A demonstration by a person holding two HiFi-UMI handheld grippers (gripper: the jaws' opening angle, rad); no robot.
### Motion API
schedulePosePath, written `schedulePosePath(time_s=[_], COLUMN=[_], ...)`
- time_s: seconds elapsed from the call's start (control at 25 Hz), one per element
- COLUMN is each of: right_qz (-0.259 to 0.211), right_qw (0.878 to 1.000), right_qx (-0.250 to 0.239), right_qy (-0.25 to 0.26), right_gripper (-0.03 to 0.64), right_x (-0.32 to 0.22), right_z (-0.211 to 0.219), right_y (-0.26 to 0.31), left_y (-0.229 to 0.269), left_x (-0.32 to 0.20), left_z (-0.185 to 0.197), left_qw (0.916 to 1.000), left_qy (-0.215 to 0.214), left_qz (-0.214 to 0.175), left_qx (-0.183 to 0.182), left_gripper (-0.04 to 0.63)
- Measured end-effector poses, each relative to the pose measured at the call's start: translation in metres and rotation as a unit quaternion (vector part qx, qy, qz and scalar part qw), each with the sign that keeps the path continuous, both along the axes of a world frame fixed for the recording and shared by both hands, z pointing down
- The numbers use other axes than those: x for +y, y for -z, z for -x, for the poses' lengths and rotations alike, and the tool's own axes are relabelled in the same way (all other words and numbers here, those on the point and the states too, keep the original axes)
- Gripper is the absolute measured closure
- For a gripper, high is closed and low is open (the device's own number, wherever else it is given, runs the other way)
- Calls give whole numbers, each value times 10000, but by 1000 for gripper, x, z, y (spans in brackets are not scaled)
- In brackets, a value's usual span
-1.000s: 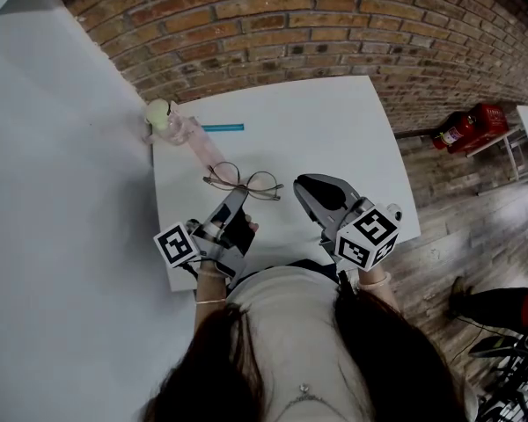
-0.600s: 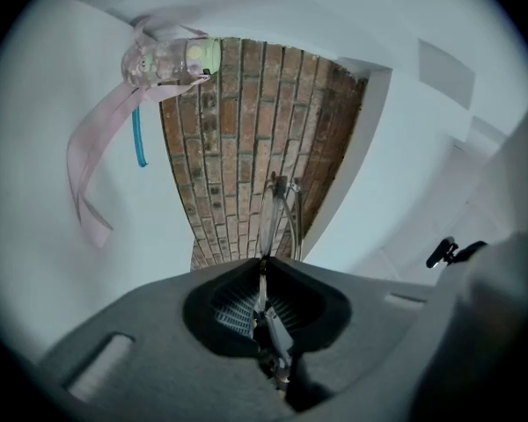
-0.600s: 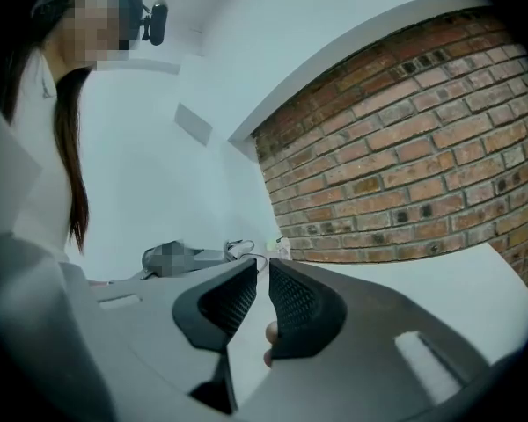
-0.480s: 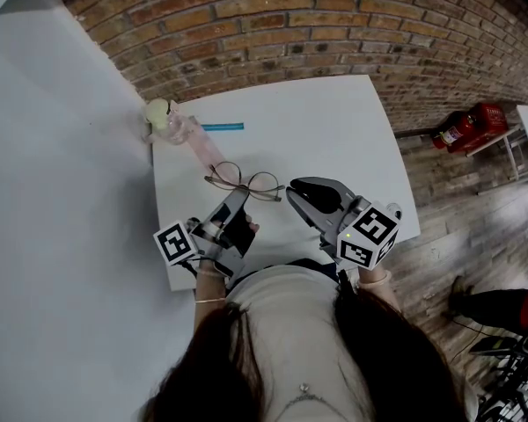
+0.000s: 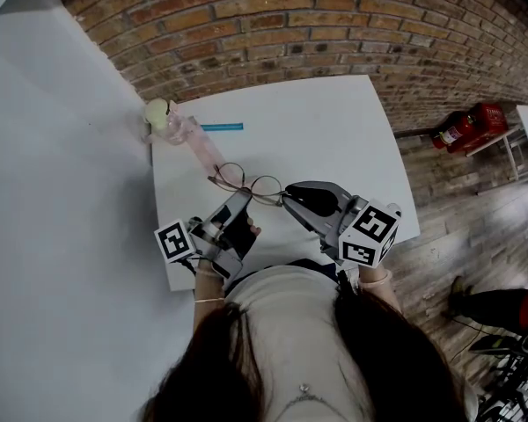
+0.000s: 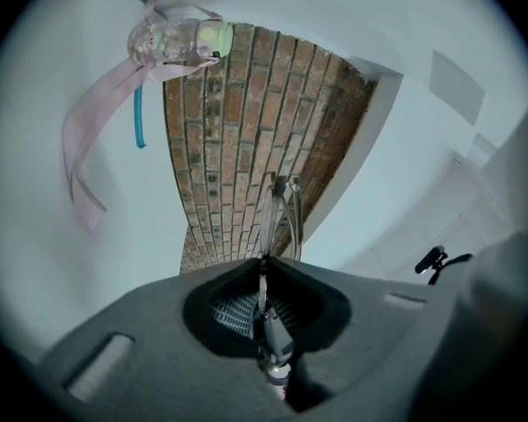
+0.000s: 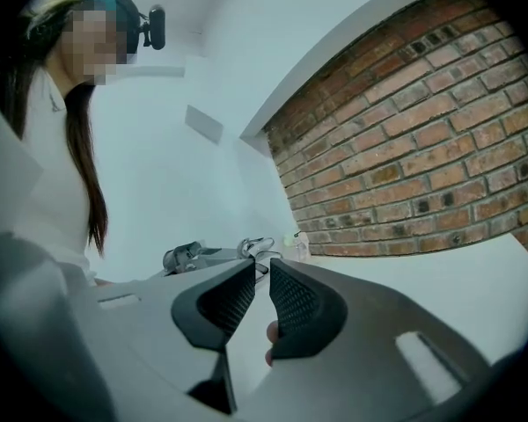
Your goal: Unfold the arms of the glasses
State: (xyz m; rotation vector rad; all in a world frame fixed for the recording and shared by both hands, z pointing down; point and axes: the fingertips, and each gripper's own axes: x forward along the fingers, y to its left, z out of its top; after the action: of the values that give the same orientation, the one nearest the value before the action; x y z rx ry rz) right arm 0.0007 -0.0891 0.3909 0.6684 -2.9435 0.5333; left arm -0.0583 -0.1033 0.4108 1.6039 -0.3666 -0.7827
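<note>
Pinching the glasses [image 5: 246, 181] by a thin frame part, left gripper [image 5: 238, 199] has them reaching ahead of its tips over the counter [image 5: 334, 130]. Right gripper [image 5: 289, 192] sits just beside them, jaws narrowly apart, empty

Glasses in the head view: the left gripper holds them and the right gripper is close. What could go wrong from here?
1. The left gripper is shut on only a thin wire part of the glasses, so a sideways pull may twist the frame or make it slip out.
2. The jaws of the right gripper stand only narrowly apart, so they may miss the thin arm and push a lens instead.
</note>
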Motion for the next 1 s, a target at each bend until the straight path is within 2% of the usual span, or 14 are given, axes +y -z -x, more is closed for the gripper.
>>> schedulePosePath(time_s=[0.28,1.0], right_qz=[-75,-174], right_qw=[9999,9998], right_qx=[74,-3], right_qy=[55,-37], right_gripper=[571,574], right_x=[1,-1], right_z=[2,-1], right_y=[1,11], left_y=[-3,-17], left_x=[-1,-2], left_z=[1,-1], left_qw=[9999,9963], left_qy=[22,161], left_qz=[31,54], left_qx=[-96,-842], left_gripper=[574,574])
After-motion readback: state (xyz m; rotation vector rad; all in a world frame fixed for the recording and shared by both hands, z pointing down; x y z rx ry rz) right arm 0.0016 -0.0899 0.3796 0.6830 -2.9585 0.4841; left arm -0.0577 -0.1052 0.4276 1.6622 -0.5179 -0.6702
